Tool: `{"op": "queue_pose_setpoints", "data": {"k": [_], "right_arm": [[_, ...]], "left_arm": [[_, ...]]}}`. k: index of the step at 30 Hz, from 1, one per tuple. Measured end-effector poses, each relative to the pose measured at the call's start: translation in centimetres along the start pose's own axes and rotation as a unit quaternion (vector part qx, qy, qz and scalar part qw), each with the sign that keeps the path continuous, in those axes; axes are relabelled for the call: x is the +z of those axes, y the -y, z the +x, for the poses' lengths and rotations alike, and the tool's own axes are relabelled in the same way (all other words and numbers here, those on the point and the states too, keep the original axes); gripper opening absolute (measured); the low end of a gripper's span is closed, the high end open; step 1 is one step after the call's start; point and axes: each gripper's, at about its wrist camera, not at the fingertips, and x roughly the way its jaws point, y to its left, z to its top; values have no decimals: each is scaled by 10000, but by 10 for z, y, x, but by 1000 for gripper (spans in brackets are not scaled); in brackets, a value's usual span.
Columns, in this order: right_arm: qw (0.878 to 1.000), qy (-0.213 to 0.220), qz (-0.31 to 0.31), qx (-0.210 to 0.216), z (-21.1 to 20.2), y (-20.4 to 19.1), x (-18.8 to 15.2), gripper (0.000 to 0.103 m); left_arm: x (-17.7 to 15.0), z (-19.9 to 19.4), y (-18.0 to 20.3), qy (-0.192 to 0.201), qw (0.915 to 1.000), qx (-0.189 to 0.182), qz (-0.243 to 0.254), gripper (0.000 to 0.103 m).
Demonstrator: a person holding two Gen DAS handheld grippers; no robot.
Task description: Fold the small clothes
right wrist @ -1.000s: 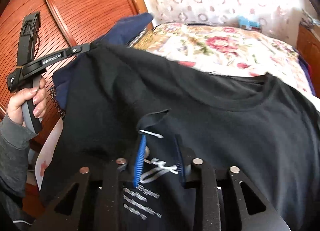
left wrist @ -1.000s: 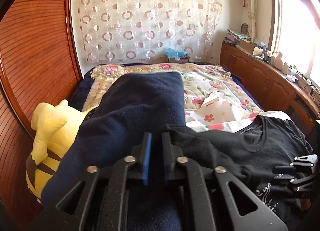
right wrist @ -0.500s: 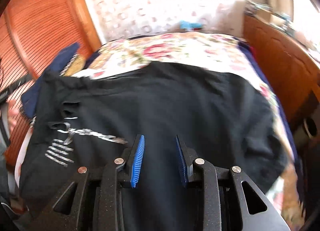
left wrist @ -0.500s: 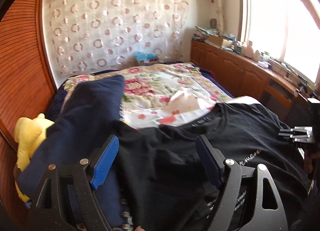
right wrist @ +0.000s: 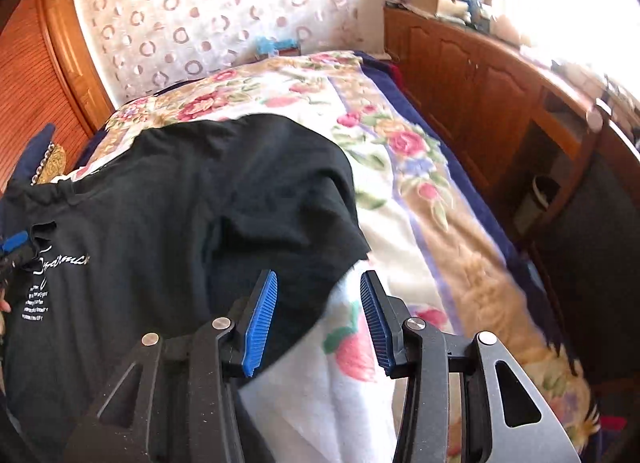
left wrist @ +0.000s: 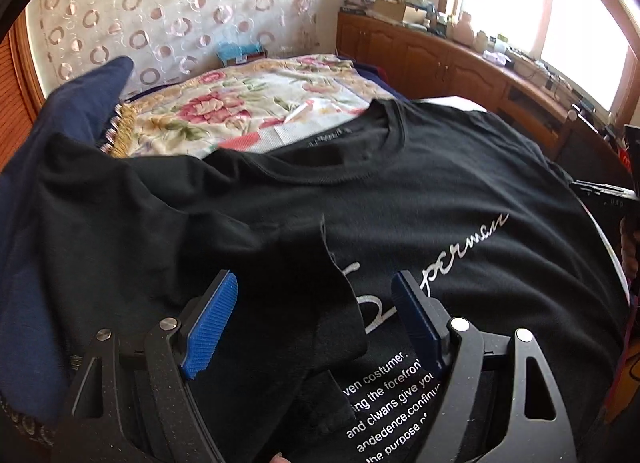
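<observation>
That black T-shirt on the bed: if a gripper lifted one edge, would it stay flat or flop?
The black T-shirt would probably flop: its sleeve already lies folded over the print in soft creases. It looks thin and light, so one pinched edge would likely drag the rest across the floral blanket.

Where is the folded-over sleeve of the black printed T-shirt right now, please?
In the left wrist view, the folded-over sleeve lies low at centre on the black printed T-shirt, between the open left gripper's blue pads, partly covering the white script lettering.

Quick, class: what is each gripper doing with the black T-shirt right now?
Left gripper: open, has opened above the black T-shirt, holding nothing.
Right gripper: open, just opening at the shirt's edge, holding nothing.
</observation>
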Motion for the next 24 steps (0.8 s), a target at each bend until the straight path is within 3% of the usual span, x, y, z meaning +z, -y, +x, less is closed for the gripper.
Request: {"op": "queue_pose_setpoints", "data": {"k": [6,9,12,14,17,24], "right_arm": [[9996,-66,146,220,5,6,10,45],[9998,-81,10,183,2,22,8,45],[9999,7,-90,108,1,28,8,31],[9992,139,-346,-120,-2,26,7,6],[9990,264,-351,-24,-8,32,5,3],[9956,871,-1,-346,-49,65,27,3]], "left_arm": [[-8,12,3,-217,9997,56,27,80],[-11,12,7,-114,9998,142,76,83],[-10,13,6,-132,9998,147,56,86],[-9,15,7,-166,9998,94,87,90],[-8,16,8,-173,9997,99,104,91],[-7,16,9,-175,9997,99,103,91]]}}
